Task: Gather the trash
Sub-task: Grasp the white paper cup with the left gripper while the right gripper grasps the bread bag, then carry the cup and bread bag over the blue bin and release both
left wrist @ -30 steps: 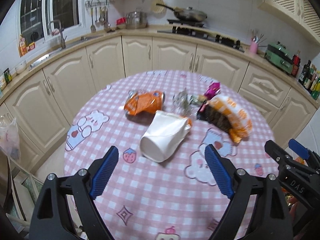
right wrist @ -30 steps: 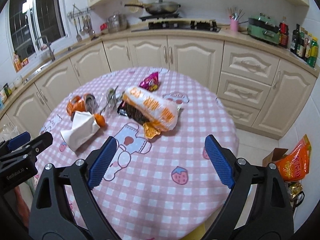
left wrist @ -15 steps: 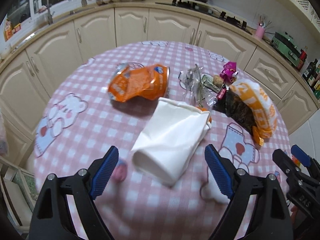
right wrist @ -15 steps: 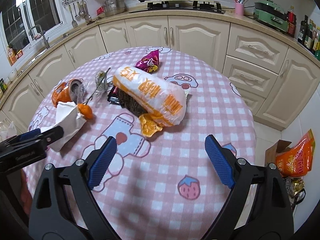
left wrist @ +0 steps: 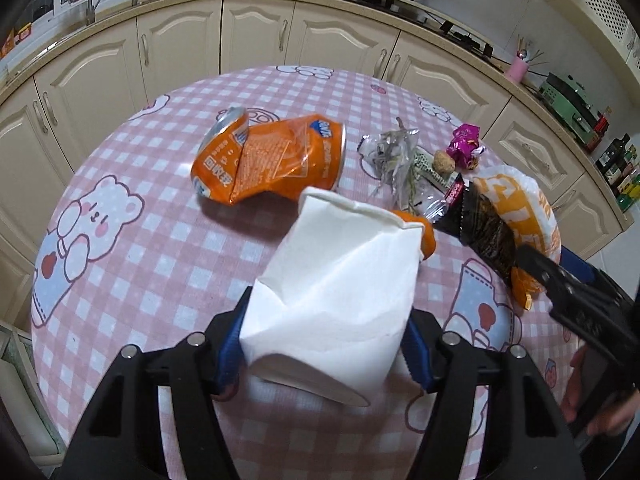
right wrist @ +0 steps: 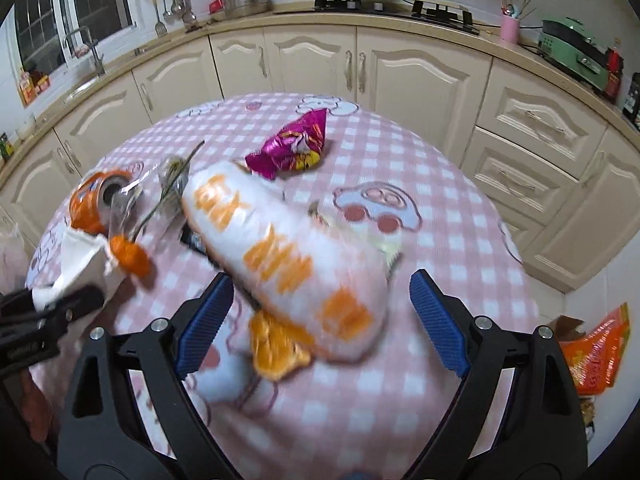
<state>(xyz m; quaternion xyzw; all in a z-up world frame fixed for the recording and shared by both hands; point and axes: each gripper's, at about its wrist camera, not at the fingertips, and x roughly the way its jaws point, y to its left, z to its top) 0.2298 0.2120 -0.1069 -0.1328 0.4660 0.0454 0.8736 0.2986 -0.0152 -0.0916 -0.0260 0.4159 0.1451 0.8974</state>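
The left gripper (left wrist: 324,340)'s closing jaws straddle the crumpled white paper bag (left wrist: 336,280), its long axis running away from them, pads seemingly touching its sides.

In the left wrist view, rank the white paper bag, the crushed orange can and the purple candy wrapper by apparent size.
1. white paper bag, though it lies nearest the camera
2. crushed orange can
3. purple candy wrapper, farthest away
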